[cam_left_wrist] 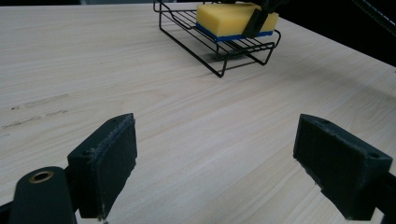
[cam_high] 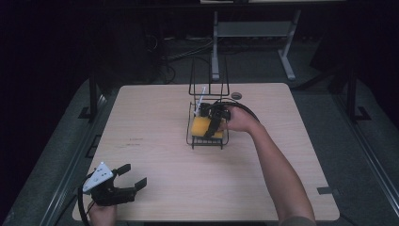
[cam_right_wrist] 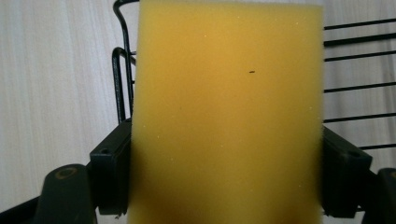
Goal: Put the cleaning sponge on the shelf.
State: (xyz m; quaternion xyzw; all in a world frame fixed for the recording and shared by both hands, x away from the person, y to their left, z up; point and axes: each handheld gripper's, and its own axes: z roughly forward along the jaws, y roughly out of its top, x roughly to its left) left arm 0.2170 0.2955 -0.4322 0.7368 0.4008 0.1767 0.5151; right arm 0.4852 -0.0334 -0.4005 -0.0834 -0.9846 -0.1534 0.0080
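A yellow sponge [cam_high: 201, 126] with a blue underside lies in the low tray of a black wire rack [cam_high: 207, 141] at the middle of the table. My right gripper [cam_high: 216, 123] reaches in from the right and is shut on the sponge. In the right gripper view the sponge [cam_right_wrist: 227, 107] sits between both jaws of the right gripper [cam_right_wrist: 227, 175], with rack wires [cam_right_wrist: 355, 86] below it. My left gripper [cam_high: 133, 176] rests open near the table's front left corner. In the left gripper view the left gripper [cam_left_wrist: 219, 158] holds nothing, and the rack [cam_left_wrist: 219, 44] with the sponge [cam_left_wrist: 231, 18] stands farther off.
The rack's tall wire back [cam_high: 208, 77] rises behind the tray, with a thin white stick [cam_high: 201, 100] leaning in it. A small dark round disc [cam_high: 236, 95] lies on the wooden table [cam_high: 155, 122] behind the rack. Another table's metal legs [cam_high: 215, 47] stand beyond.
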